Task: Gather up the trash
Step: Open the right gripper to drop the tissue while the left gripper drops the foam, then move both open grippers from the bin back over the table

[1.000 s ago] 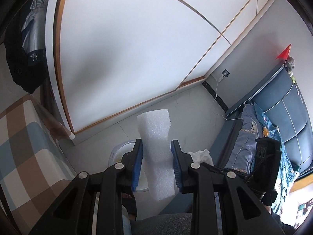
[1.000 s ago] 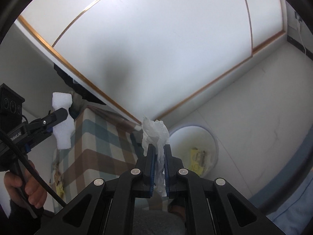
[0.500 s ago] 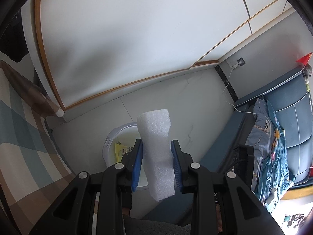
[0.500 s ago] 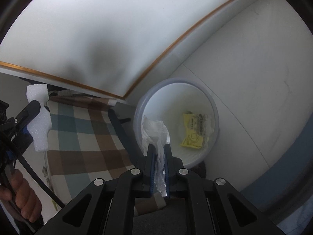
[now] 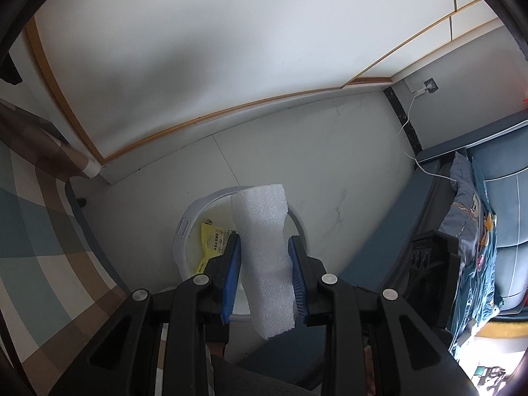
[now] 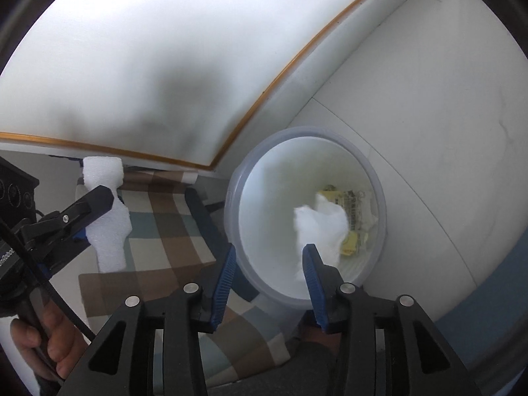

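The right gripper (image 6: 269,255) hangs over the white bin (image 6: 379,191) on the floor (image 6: 429,132), and its jaws have just been opening; they stand well apart with nothing between the blue pads. The crumpled white tissue (image 6: 321,227) is blurred, just past the tip of the right-hand finger and inside the bin's mouth, clear of both pads. Under it, at the bottom of the bin, lies a yellow wrapper (image 6: 354,198).

The left gripper (image 5: 264,257) is clamped on a long strip of white foam (image 5: 264,231). Both blue pads press its sides, so the strip pinches in at the waist; one end sticks out beyond the fingertips and the other runs back between the fingers. From the left wrist view the foam's far end sits over the bin's opening, though how high above it I cannot tell. From the right wrist view this gripper is off to the side of the bin, in front of a checked cloth (image 6: 158,231), and a hand (image 6: 49,340) grips its handle.
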The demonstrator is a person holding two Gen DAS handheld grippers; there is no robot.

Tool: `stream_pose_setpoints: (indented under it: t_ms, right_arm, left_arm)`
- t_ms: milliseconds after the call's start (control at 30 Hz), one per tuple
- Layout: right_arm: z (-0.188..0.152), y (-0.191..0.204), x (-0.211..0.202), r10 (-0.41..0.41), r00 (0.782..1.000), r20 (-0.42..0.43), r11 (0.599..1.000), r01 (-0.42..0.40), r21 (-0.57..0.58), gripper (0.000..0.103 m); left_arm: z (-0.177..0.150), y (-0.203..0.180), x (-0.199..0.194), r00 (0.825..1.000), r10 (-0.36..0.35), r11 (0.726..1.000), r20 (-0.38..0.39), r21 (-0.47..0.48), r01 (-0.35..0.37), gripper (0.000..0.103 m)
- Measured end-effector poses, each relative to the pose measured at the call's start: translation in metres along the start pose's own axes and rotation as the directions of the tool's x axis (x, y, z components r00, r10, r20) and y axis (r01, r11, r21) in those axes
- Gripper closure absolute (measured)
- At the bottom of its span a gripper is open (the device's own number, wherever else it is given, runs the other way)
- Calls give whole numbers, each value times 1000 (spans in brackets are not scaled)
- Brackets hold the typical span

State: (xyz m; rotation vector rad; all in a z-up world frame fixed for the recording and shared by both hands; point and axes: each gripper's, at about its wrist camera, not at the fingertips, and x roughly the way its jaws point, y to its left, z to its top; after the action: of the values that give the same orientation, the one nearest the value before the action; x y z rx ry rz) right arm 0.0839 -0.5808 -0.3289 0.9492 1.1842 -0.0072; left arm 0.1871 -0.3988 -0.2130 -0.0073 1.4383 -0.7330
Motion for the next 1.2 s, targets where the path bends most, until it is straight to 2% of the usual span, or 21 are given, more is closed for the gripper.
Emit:
stream_pose_setpoints:
  t_ms: [100,133,300,433,633,767,833,867,933,1000,1133,1200]
  right_arm:
    - [-2,-3,-7,-3,1000,27,1000,3,-4,40]
    - [-3,-4,-9,-6,999,33,1000,6,-4,39]
    - [-6,-11,-16,-47,997,57,999,47,1,35]
    - [-7,-17,-22,-61,995,74,998,59,17,33]
    - [-9,-22,-30,-73,992,99,997,70,32,31]
    - [-9,-25,-31,-74,992,99,996,69,52,30]
    - [-9,-24,-33,-77,992,104,996,72,52,30]
    - [-9,-25,-37,-76,991,106,996,71,50,30]
    - [-9,-23,-39,-76,991,112,996,71,45,30]
    - [-11,-21,-41,-81,990,116,996,77,39,29]
    - [-16,-19,-48,-87,988,124,996,83,37,29]
    - [-19,-16,-52,-90,988,128,996,86,34,28]
  left_arm:
    - [0,-3,8,1000,14,1000,-24,7,-14,79]
    - [0,-4,10,999,16,1000,-29,10,-16,79]
    - [1,-11,20,997,25,999,-73,38,-23,79]
    - [0,-6,38,983,-23,1000,-182,4,24,79]
    - [-3,-4,51,970,-6,999,-242,-35,-3,79]
    - [-1,-5,50,968,-9,999,-252,-49,-4,78]
    - [-1,-6,50,964,30,998,-266,-40,-43,70]
    - [-2,-4,49,964,37,998,-262,-40,-49,66]
    - [-1,-7,42,972,39,998,-232,-30,-47,49]
    - [0,-10,33,980,54,998,-193,-4,-56,41]
    - [-1,-6,10,992,45,999,-122,-3,-45,38]
    - [-4,-6,-4,994,65,998,-83,1,-66,34]
